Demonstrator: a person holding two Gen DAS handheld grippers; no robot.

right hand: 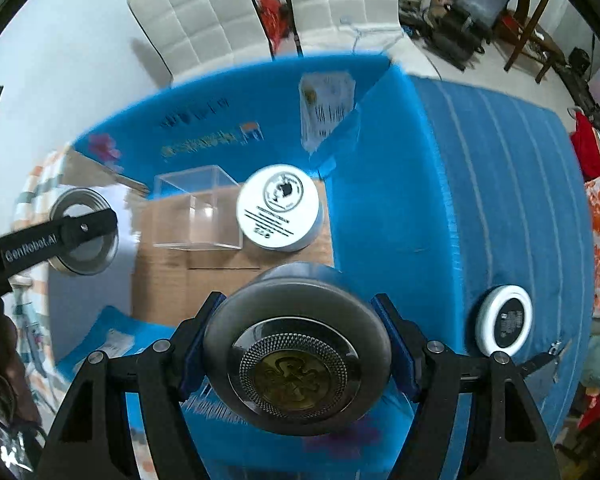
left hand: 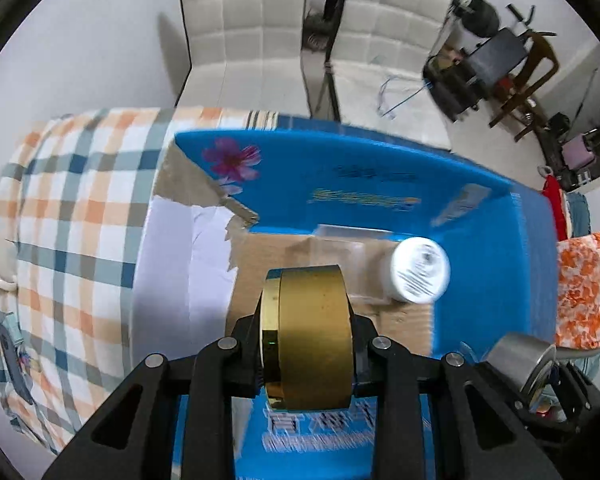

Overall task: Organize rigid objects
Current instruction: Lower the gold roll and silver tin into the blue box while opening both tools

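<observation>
Gold tin (left hand: 312, 336) between left claw (left hand: 306, 350) fingers.

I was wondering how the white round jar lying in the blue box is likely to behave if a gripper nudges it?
The white round jar looks rigid, so it should slide rather than deform. Its wide, squat shape suggests it is unlikely to tip on the cardboard floor. Pushed left, it may bump the clear plastic box beside it.

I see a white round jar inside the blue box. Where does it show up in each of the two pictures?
Left wrist view: the white jar lies right of centre, beyond the gold tin in the left claw.
Right wrist view: the jar sits at centre, beside a clear plastic box.
Shared landmark: the blue box's wall with the purple flower.
</observation>
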